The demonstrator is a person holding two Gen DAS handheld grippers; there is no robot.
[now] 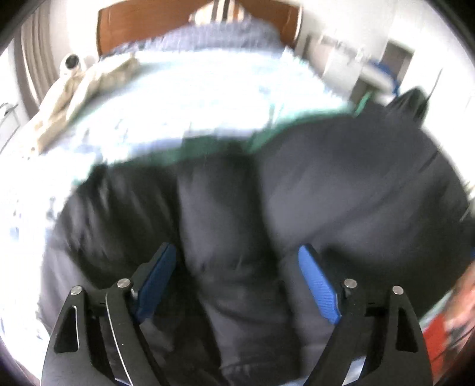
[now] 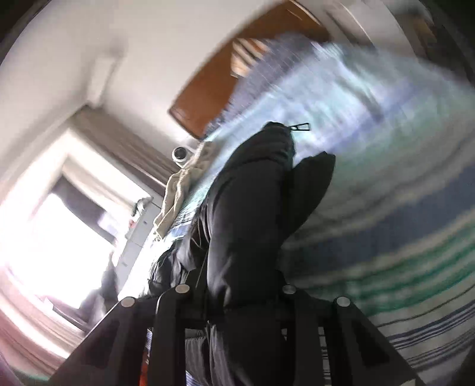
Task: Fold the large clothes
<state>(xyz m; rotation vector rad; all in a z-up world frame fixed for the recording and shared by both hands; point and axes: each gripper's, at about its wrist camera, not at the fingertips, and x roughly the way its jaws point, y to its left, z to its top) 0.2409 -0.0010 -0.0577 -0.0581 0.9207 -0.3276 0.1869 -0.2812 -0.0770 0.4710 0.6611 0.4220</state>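
A large dark padded jacket lies bunched on a bed with a pale blue and green striped cover. My left gripper is open just above the jacket, its blue pads apart on either side of a fold, gripping nothing. In the right wrist view the jacket rises from between my right gripper's fingers; the jaws look closed on its cloth, and the pads are hidden by it. Both views are blurred by motion.
A beige garment lies crumpled at the far left of the bed, next to a small white camera. A wooden headboard stands at the back. A bright window fills the left of the right wrist view.
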